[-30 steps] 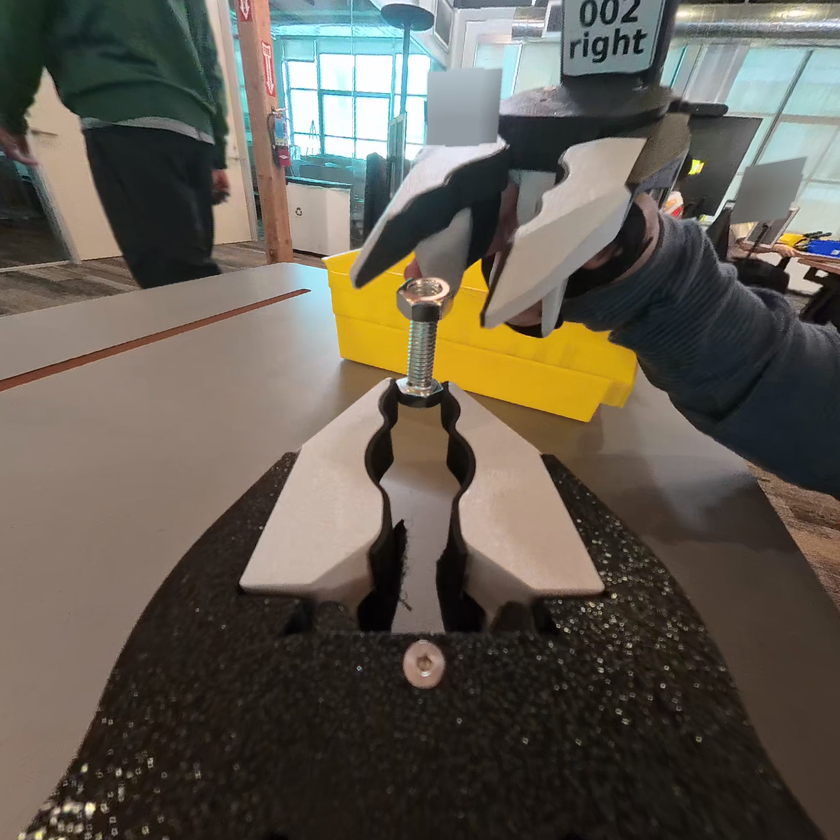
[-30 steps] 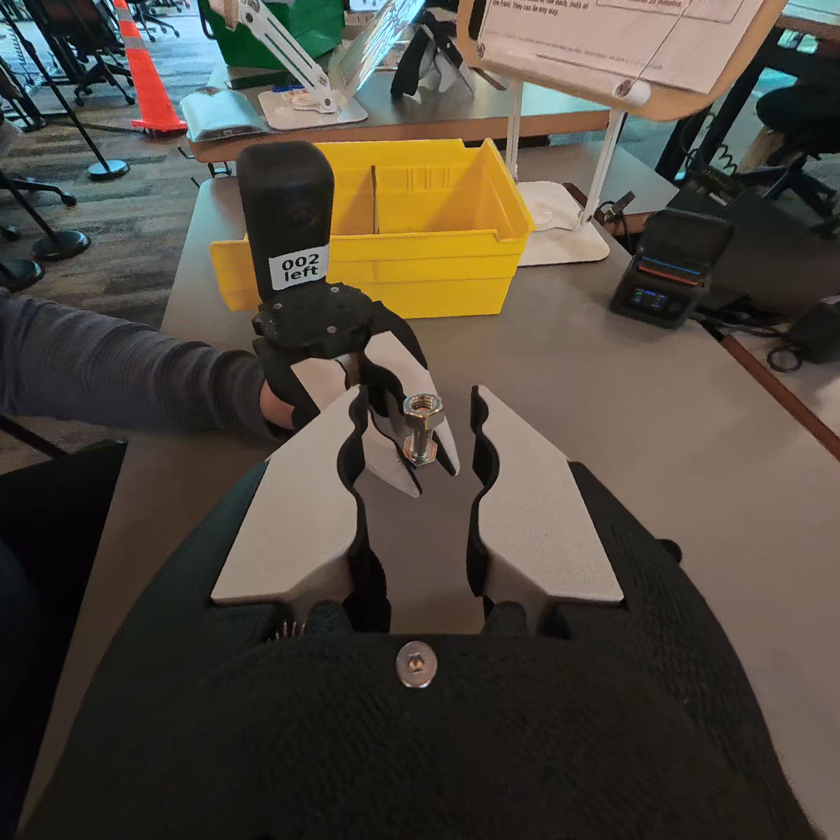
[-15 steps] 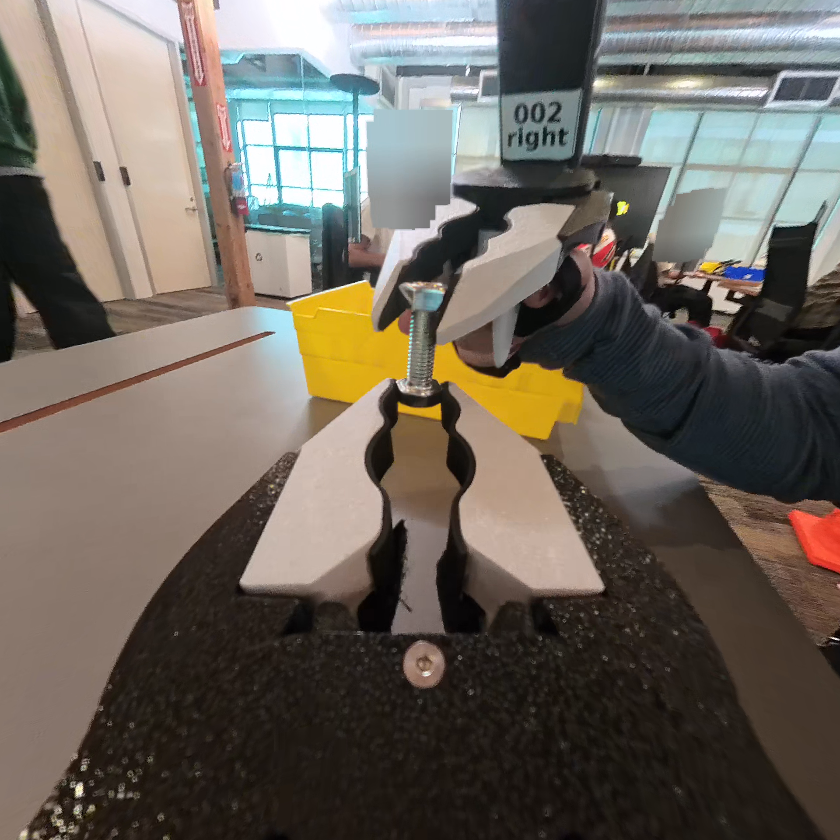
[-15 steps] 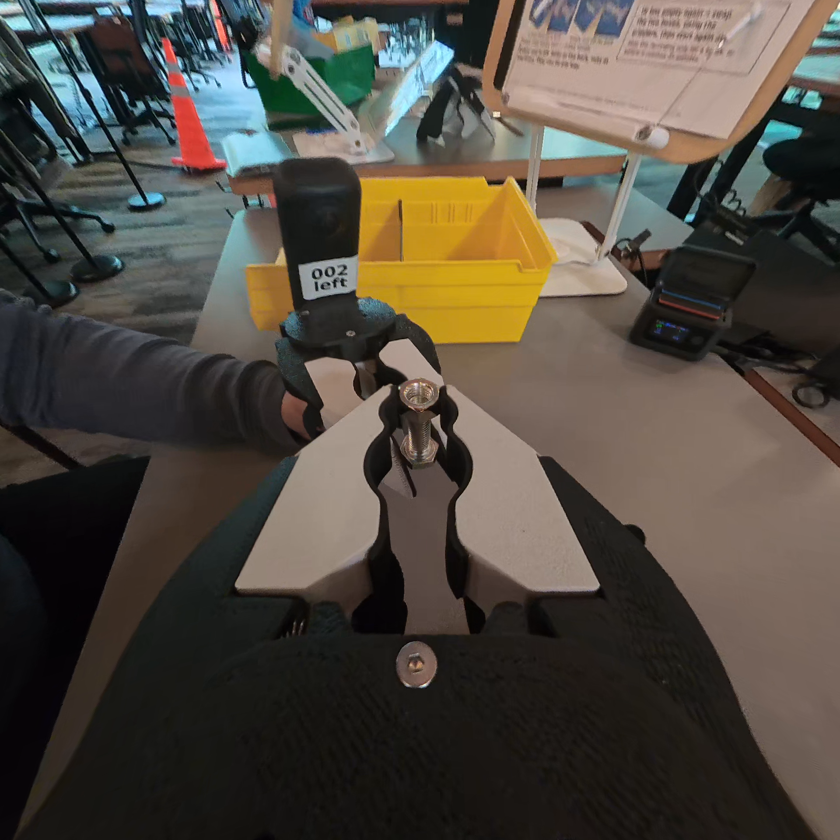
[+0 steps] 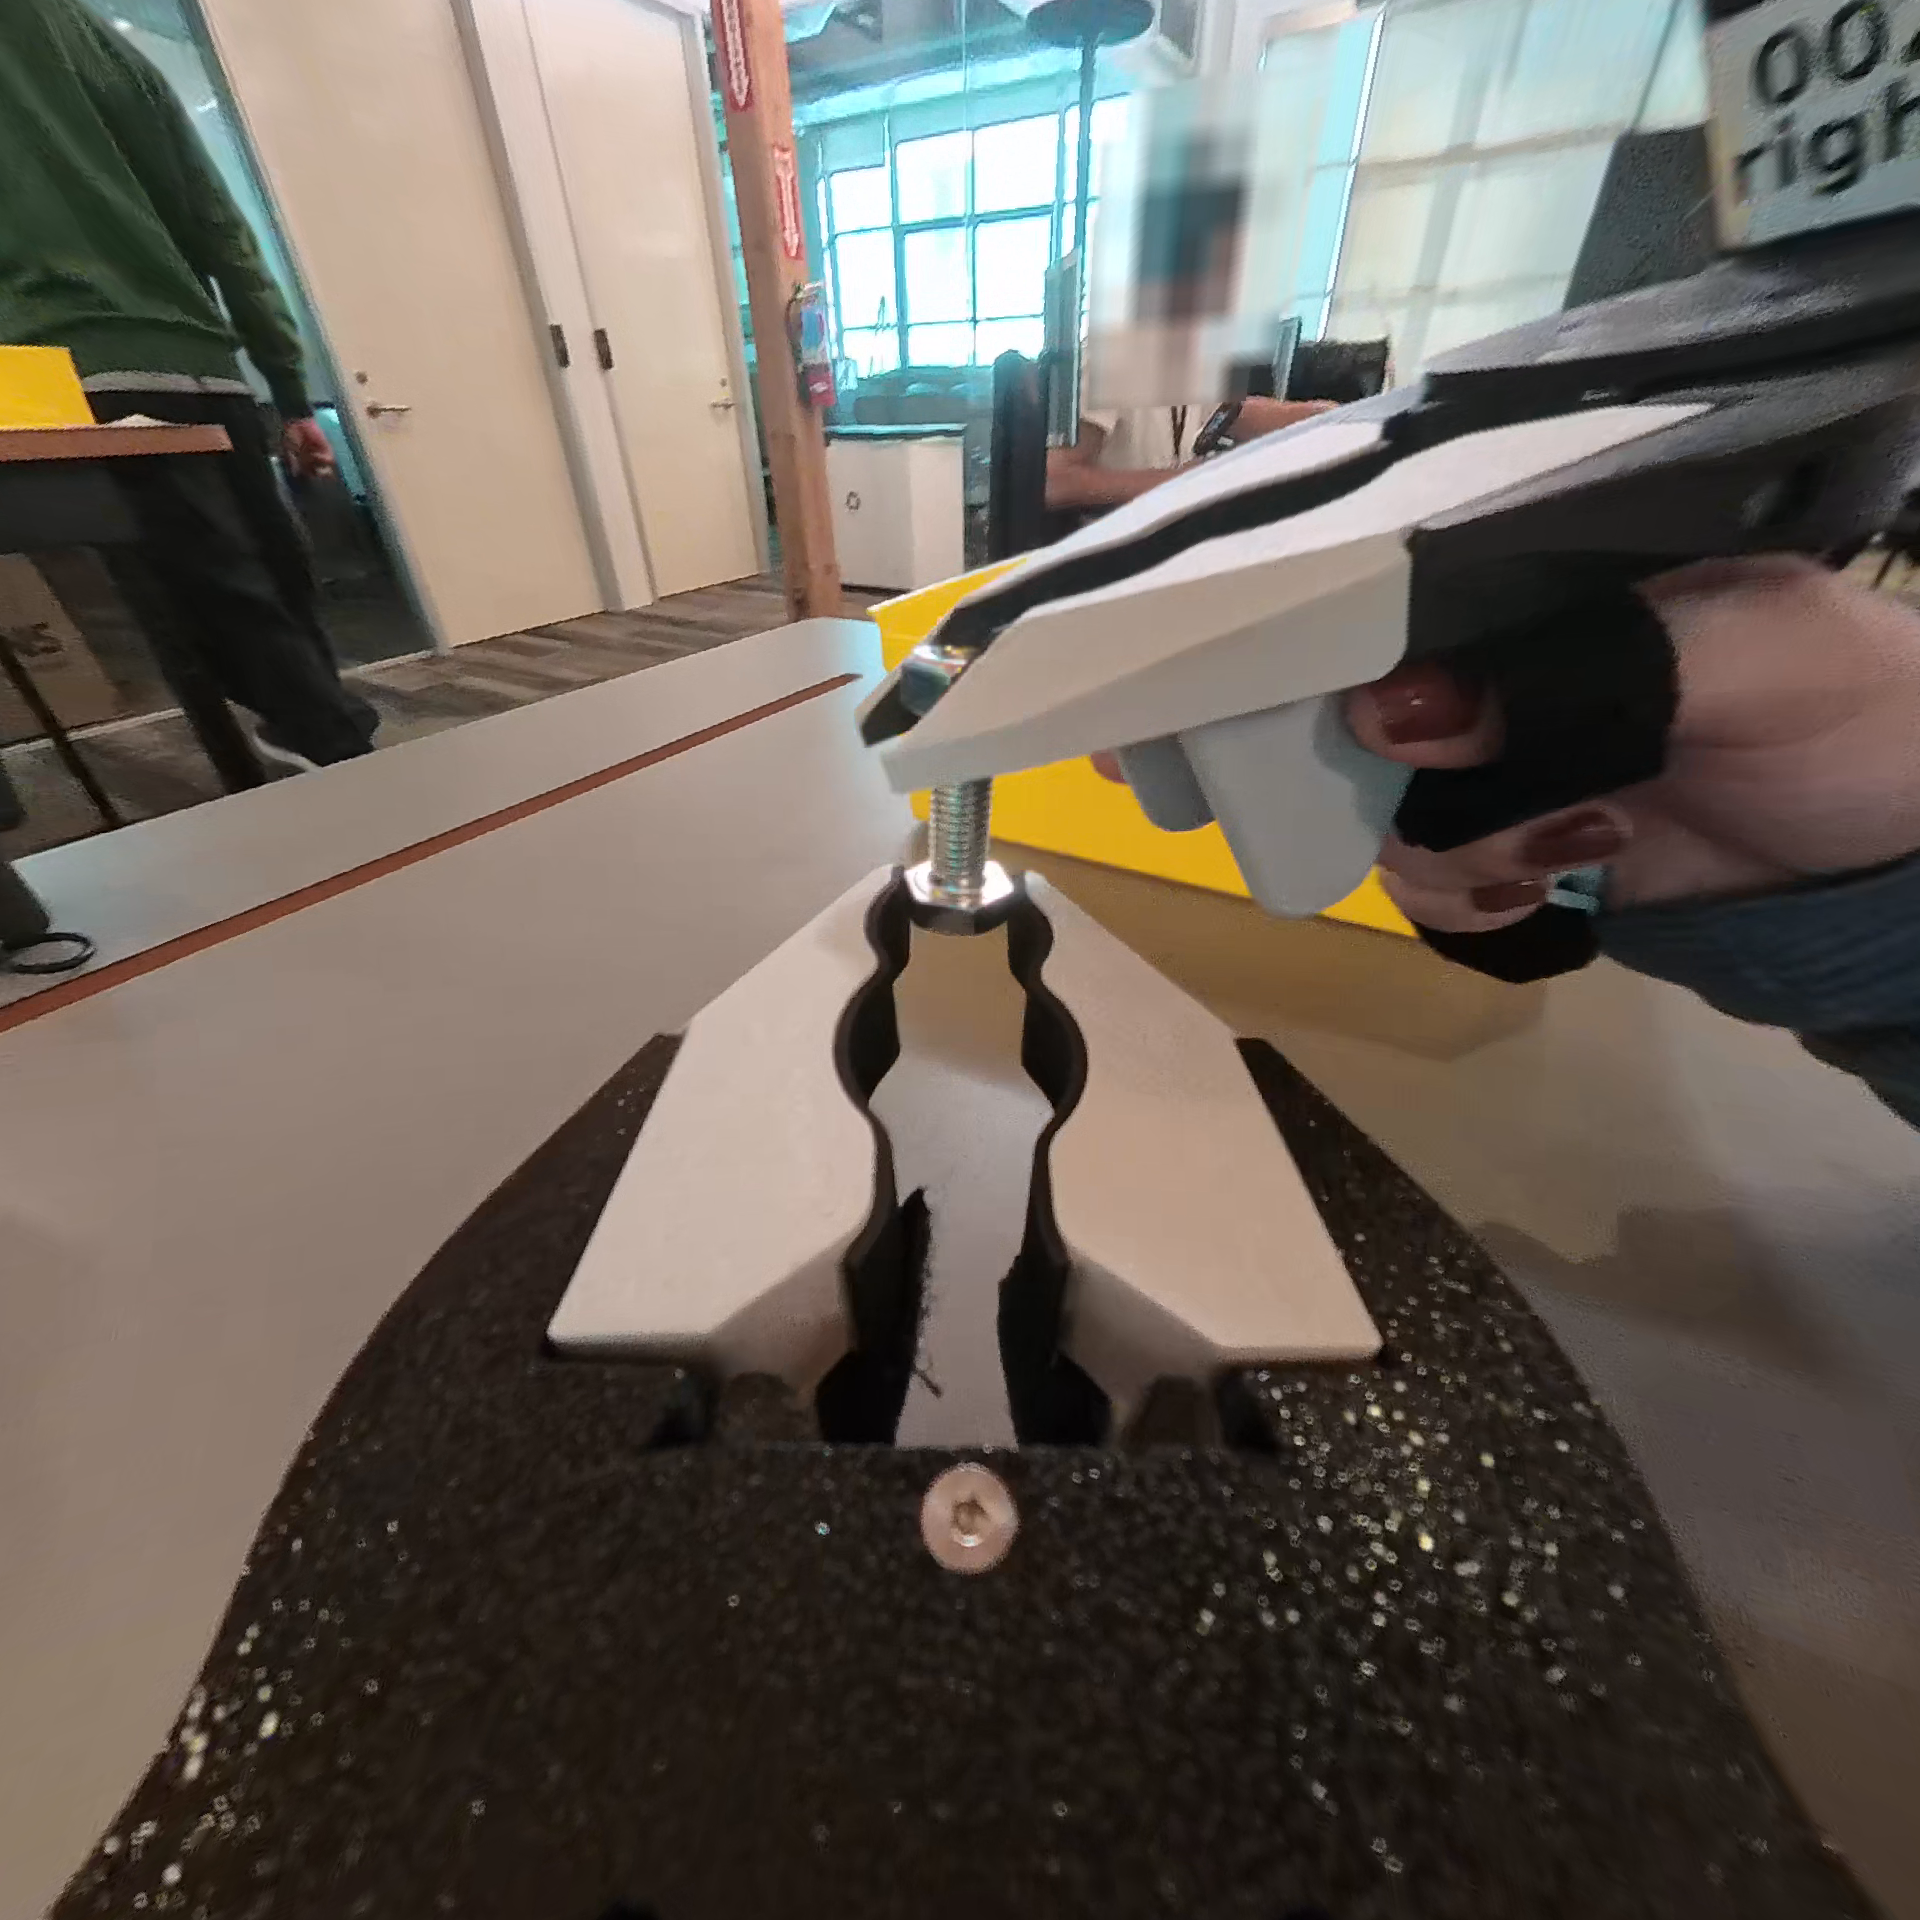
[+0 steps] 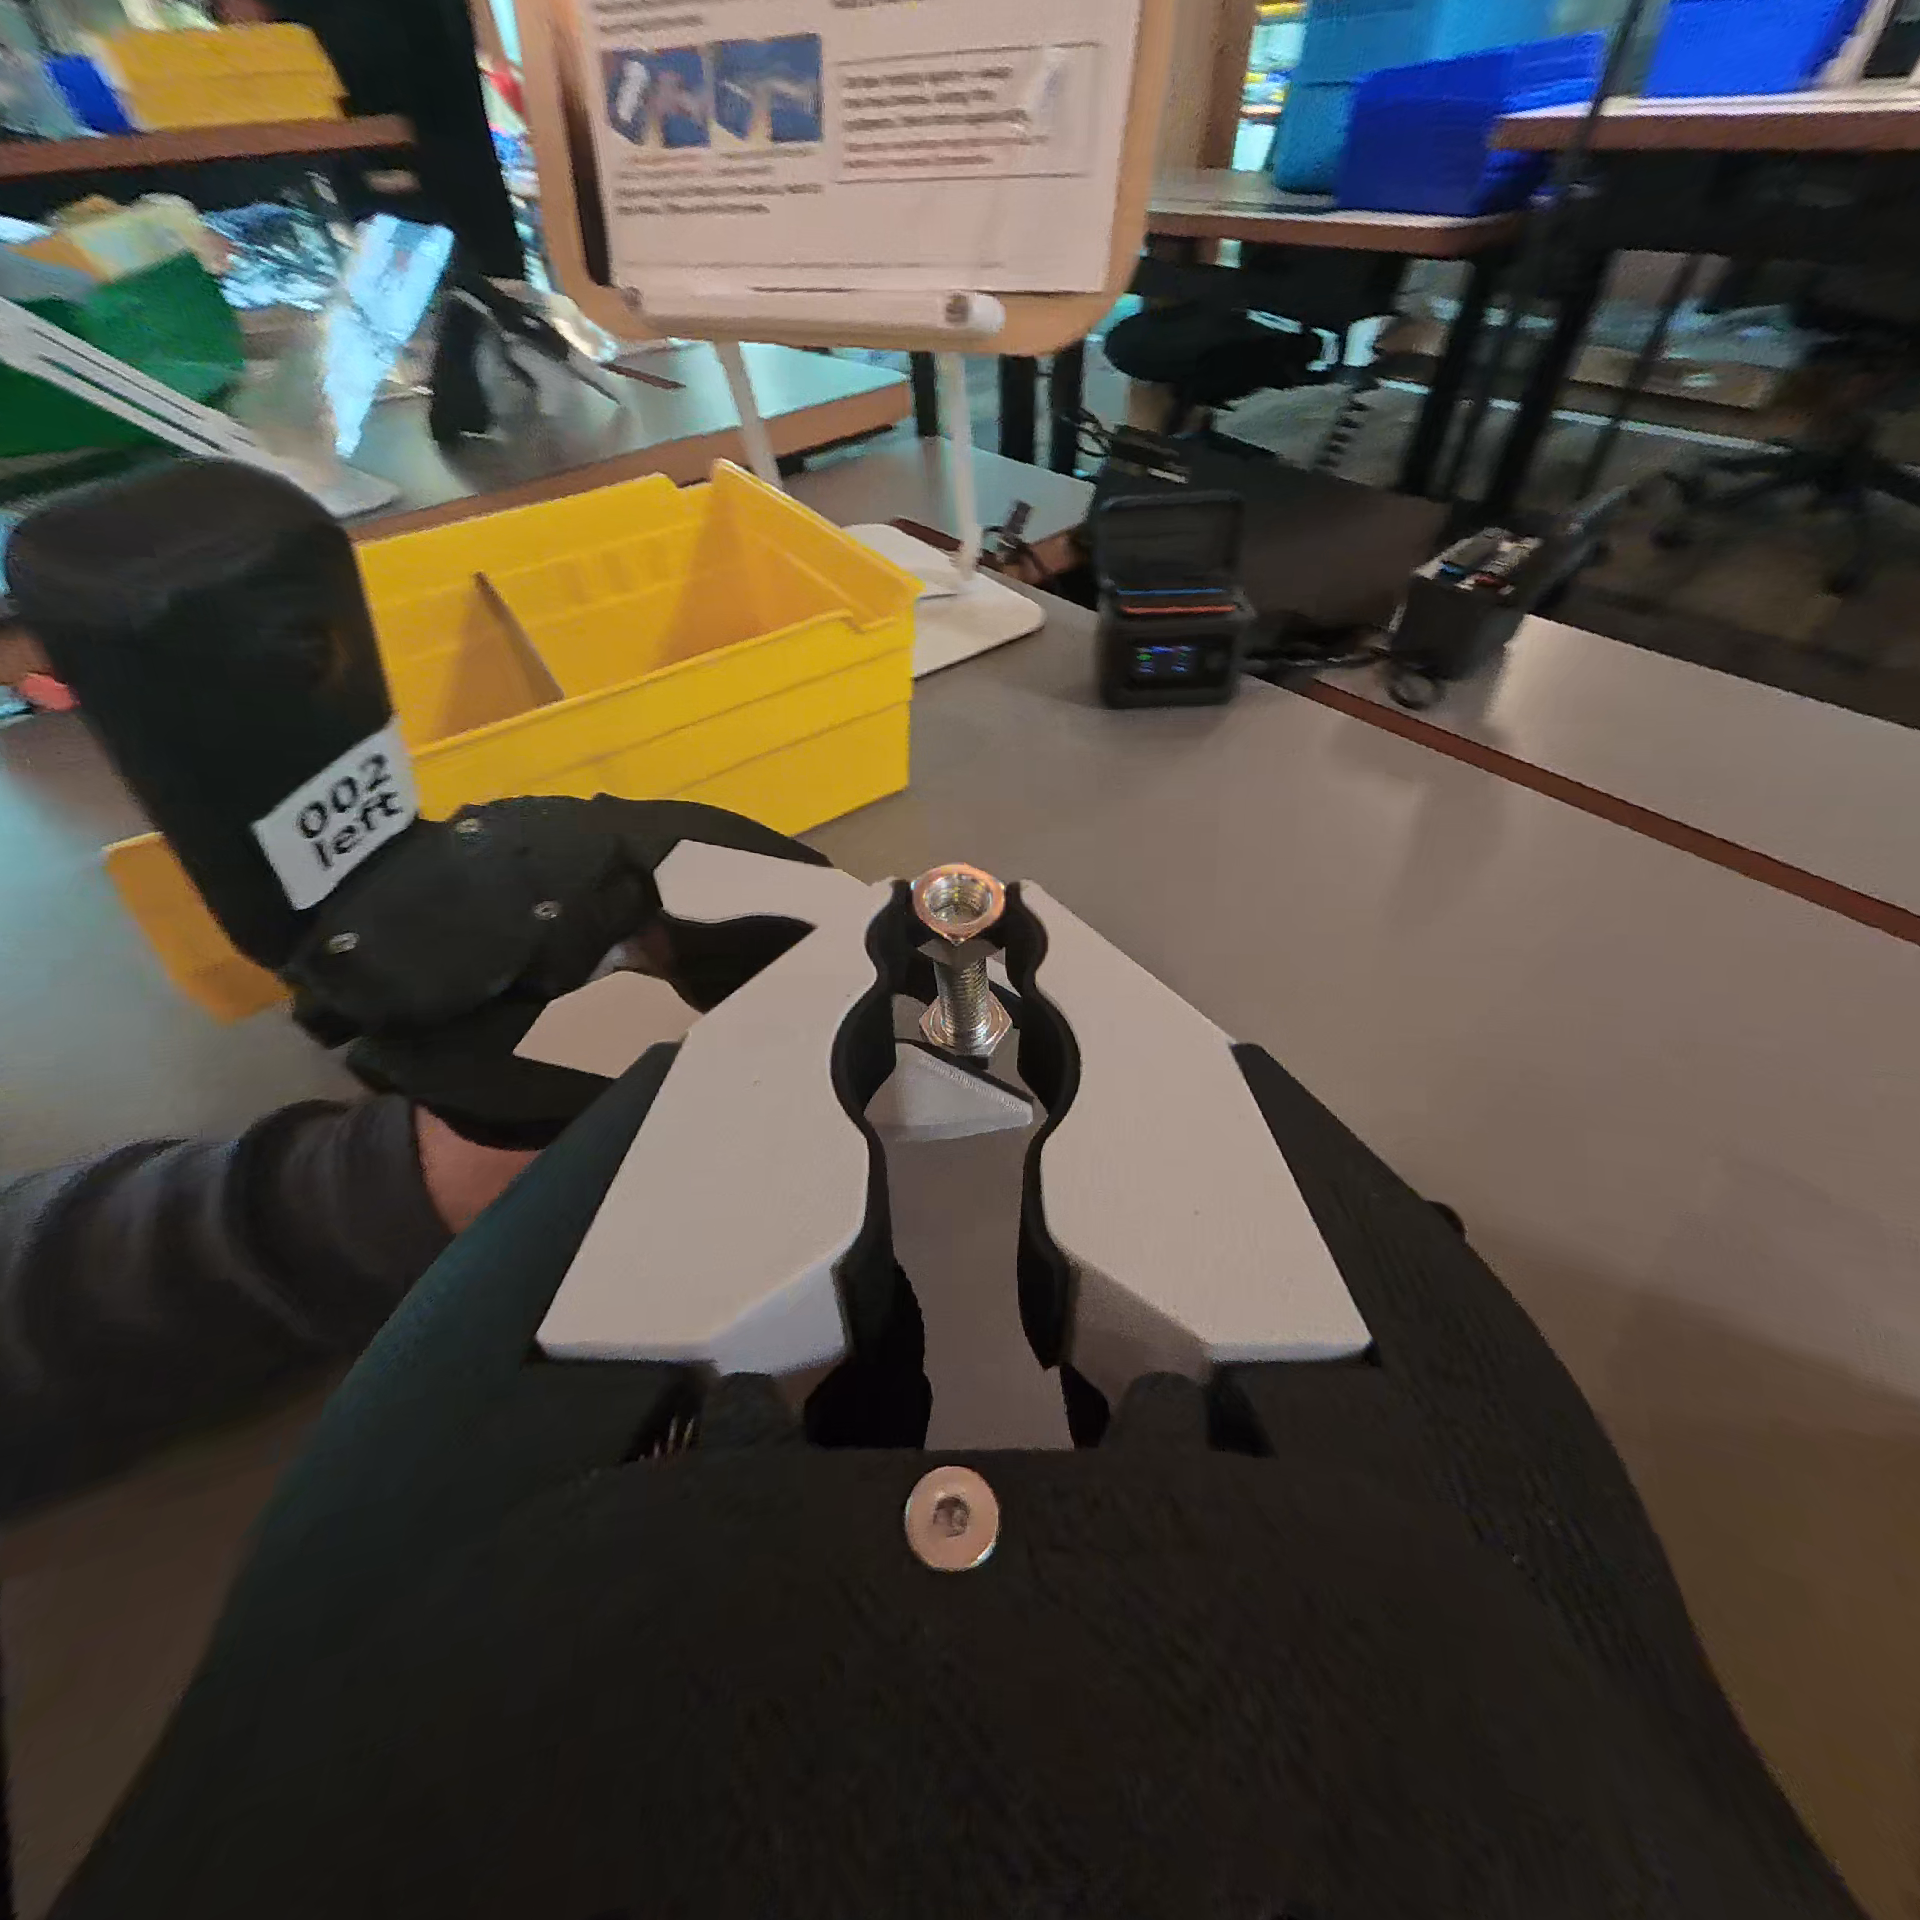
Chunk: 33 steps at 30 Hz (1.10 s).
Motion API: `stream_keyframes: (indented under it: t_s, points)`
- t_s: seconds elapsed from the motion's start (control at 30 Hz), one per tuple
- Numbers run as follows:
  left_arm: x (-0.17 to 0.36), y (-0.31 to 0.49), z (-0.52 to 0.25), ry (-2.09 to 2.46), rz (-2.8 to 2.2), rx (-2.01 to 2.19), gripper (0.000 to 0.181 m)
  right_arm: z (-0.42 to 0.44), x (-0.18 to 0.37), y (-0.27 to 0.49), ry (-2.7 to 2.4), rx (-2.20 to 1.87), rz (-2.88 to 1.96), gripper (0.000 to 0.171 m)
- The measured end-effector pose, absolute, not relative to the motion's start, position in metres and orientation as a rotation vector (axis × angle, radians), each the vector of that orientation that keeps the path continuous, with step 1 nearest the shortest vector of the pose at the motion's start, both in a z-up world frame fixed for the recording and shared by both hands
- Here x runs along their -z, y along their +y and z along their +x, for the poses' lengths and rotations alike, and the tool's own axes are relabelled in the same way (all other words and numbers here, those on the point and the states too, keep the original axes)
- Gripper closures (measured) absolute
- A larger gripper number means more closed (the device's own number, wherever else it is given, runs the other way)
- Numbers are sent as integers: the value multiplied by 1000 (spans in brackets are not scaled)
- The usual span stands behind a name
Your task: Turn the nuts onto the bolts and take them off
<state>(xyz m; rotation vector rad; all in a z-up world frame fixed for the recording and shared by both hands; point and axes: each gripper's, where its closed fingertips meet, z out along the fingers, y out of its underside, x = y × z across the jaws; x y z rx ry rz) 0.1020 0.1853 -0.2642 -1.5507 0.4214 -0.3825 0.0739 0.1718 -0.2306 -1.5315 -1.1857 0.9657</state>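
Note:
A silver bolt (image 5: 958, 831) stands upright over the grey table (image 5: 312, 1039). My left gripper (image 5: 961, 906) is shut on its hex head at the bottom. My right gripper (image 5: 916, 707) comes in level from the right and is shut on a silver nut (image 5: 928, 670) at the top of the shank. In the right wrist view the right gripper (image 6: 956, 902) holds the hollow nut (image 6: 957, 896), with the bolt (image 6: 961, 997) below it. The left gripper (image 6: 961, 1101) shows beneath. I cannot tell how far the nut sits on the thread.
A yellow divided bin (image 6: 665, 665) stands on the table just behind the grippers and also shows in the left wrist view (image 5: 1039, 810). A clipboard stand (image 6: 852, 156) and a small black device (image 6: 1174, 644) stand farther back. A person in green (image 5: 125, 312) stands at far left. Tip to tip, the grippers are about 4 cm apart.
My right gripper, open a second ago, closed on the nut atop the bolt, then swung from upright to a level pose at the right. The left gripper kept its hold.

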Motion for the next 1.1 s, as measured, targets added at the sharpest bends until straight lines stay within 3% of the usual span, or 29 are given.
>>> stream_keyframes:
  t_s: [0.17,0.27,0.43,0.67,1.1]
  points:
    - [265,186,102,408,-1552,412,164,73,231,173,-1181,-950,-1528,155]
    - [265,186,102,402,-1546,437,164,74,227,169,-1197,-1015,-1470,130]
    - [259,178,114,457,-1499,595,164,80,216,159,-1258,-1206,-1308,126]
    - [247,157,134,568,-1407,861,164,100,204,136,-1391,-1454,-1146,132]
    - [248,138,155,700,-1378,1013,164,108,206,124,-1478,-1544,-1116,155]
